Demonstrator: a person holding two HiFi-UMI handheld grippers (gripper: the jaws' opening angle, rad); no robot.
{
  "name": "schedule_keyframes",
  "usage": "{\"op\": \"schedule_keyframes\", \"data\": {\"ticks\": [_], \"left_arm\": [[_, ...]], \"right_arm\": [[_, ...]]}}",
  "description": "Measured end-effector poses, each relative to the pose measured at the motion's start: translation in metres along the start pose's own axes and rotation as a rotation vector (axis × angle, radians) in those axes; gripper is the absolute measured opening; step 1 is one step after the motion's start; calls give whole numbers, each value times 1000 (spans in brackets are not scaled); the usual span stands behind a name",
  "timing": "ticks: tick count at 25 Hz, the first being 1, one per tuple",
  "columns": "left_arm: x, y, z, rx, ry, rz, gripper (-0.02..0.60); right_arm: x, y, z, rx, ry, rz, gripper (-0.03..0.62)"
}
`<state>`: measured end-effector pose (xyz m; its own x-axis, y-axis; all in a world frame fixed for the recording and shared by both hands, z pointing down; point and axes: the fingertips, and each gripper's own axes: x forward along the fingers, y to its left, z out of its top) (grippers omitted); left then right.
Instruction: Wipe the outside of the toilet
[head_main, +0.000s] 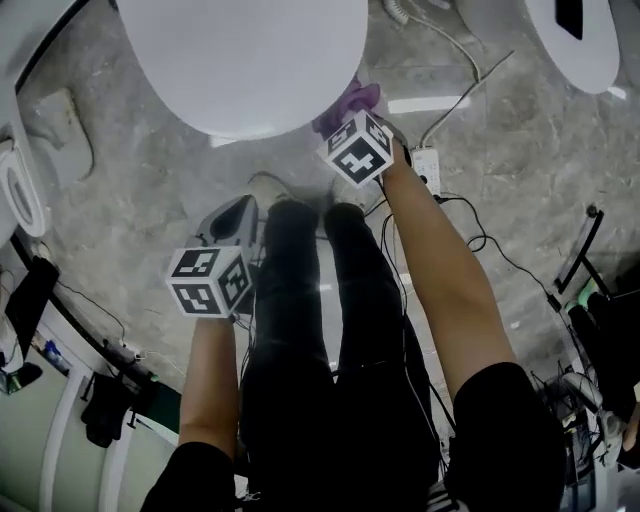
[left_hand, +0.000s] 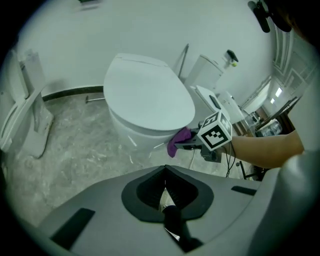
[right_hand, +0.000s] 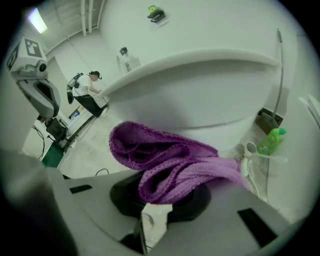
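Cloth (head_main: 352, 100) beside toilet (head_main: 240, 60) (front right).

Light: bright, even, cool; the white toilet (head_main: 240, 60) lid is nearly washed out in the head view.
Glare: pale streaks on the glossy floor (head_main: 130, 170) just right of the toilet and under its front edge.
Shadow: soft shade beneath the toilet's rim, behind the purple cloth (right_hand: 165, 160).
Edges: both gripper views bow strongly — black corners ring them.
Blur: their nearest foreground is soft.
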<state>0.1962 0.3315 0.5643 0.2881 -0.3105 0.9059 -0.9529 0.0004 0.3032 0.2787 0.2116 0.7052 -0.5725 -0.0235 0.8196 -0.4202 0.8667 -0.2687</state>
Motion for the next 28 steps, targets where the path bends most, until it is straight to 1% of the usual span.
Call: {"op": "schedule_keyframes", "data": {"ticks": [2,3,6,7,9,11,13,16,17,19,21,23,26,28], "left_arm": [[-7,9,-18,-37,4,8,9],[-9,13,-26,-56,3,10,11],[-15,25,-45,-104,-8,15,9],[-16,30,-50,-119,-15,17,9],[-16,37,-60,-156,-29,18,11],[-16,44,-69,-188,-43,19,9],[-20,54,-75,-202,-56,23,9],[-28,74,-83,-236,-82,23,11],[-30,82,-86,-252,-90,24,11],[-30,101,-92,-274,-97,28,11],[-28,121,-98,-285,-106,34,9],[-28,142,-101,-294,-118,41,11],[-36,171,-103,-302,-133,38,11],[-46,189,-106,-293,-130,32,9]], "right_arm": [[3,12,4,15,2,3,64],[5,17,5,40,-1,-1,64],[13,30,8,162,-27,-3,63],[17,35,11,185,-34,3,63],[27,46,15,187,-32,14,63],[34,55,17,184,-22,3,63],[40,67,19,190,-19,-13,64],[50,96,35,151,-19,0,64],[55,104,42,155,-18,-1,64],[65,114,53,226,-19,-13,64],[75,119,59,311,-28,-32,64],[83,121,64,353,-33,-65,64],[89,125,75,395,-15,-141,64],[92,130,84,450,-2,-195,64]]}}
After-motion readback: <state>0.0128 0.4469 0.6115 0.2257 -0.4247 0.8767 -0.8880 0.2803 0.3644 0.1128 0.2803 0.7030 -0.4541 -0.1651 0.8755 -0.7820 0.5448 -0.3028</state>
